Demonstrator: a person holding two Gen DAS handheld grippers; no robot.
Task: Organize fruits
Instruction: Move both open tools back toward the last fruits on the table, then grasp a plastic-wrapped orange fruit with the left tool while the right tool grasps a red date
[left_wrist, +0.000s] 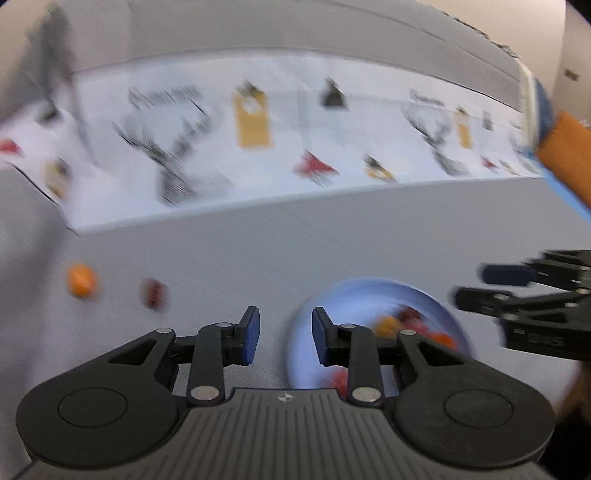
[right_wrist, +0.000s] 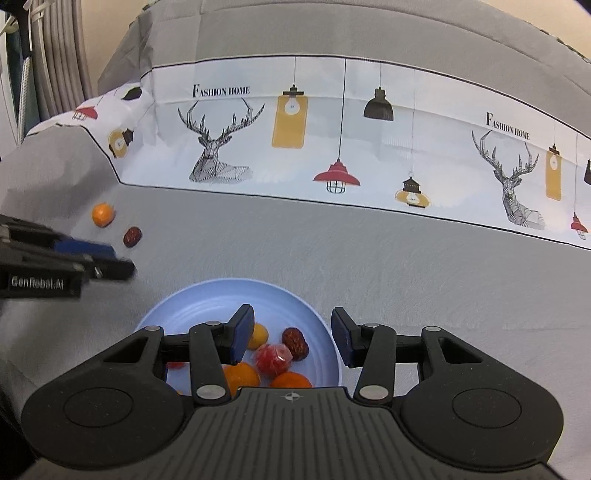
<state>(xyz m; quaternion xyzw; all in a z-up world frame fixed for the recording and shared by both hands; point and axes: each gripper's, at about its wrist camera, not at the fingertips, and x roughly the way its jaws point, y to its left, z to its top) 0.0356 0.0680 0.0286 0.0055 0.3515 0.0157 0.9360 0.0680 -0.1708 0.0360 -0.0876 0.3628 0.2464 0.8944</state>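
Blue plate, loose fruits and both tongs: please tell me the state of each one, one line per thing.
Blue plate: on the grey cloth, holding several fruits.
Small orange fruit: on the cloth, outside the plate.
Dark red date: on the cloth beside it, outside the plate.
Left tongs: open, empty.
Right tongs: open, empty, above the plate.

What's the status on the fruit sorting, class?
Left tool open, empty. Right tool open over blue plate. Orange and date still on cloth. Nothing blocking.
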